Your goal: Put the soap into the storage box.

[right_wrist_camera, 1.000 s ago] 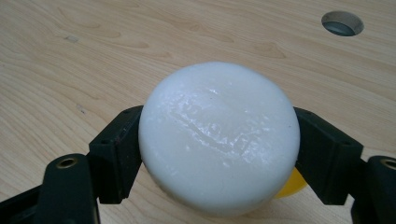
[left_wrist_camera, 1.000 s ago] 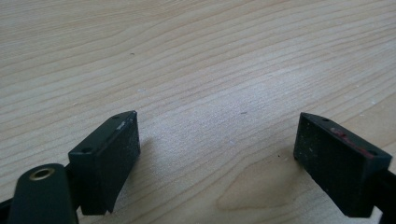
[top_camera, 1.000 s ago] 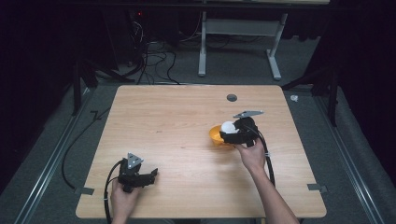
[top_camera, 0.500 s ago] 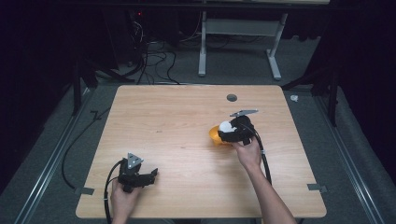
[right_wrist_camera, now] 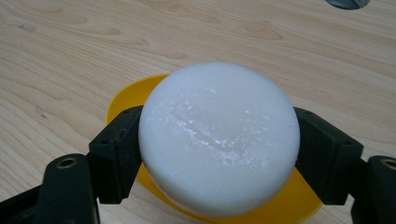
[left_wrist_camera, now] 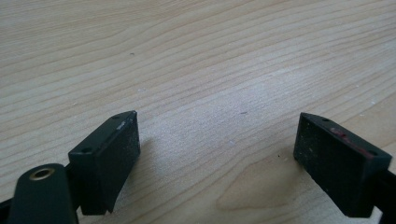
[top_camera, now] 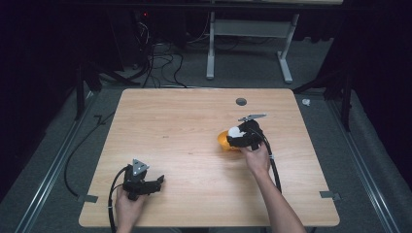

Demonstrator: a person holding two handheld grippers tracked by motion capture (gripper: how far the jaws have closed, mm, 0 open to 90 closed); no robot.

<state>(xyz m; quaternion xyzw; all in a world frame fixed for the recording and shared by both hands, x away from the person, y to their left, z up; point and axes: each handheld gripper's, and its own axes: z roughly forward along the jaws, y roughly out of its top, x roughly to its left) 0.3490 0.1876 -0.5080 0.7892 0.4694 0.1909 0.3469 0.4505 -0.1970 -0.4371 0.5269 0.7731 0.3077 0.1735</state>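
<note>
A white round puck (right_wrist_camera: 219,140) sits clamped between the jaws of my right gripper (right_wrist_camera: 219,154), held just above a yellow dish (right_wrist_camera: 133,95) on the wooden table. From the high view the white puck (top_camera: 235,131) and the yellow dish (top_camera: 223,141) lie right of the table's middle, with my right gripper (top_camera: 239,138) over them. My left gripper (top_camera: 156,182) rests near the front left edge, open, its black pads (left_wrist_camera: 109,154) wide apart over bare wood.
A round cable hole (top_camera: 241,101) is set in the table (top_camera: 175,121) near its back edge; the same hole (right_wrist_camera: 348,3) shows beyond the puck. Cables trail from both grippers off the front edge. A desk frame (top_camera: 248,43) stands on the floor behind.
The right gripper with the white puck has shifted slightly toward the left over the yellow dish. The left gripper has stayed where it was.
</note>
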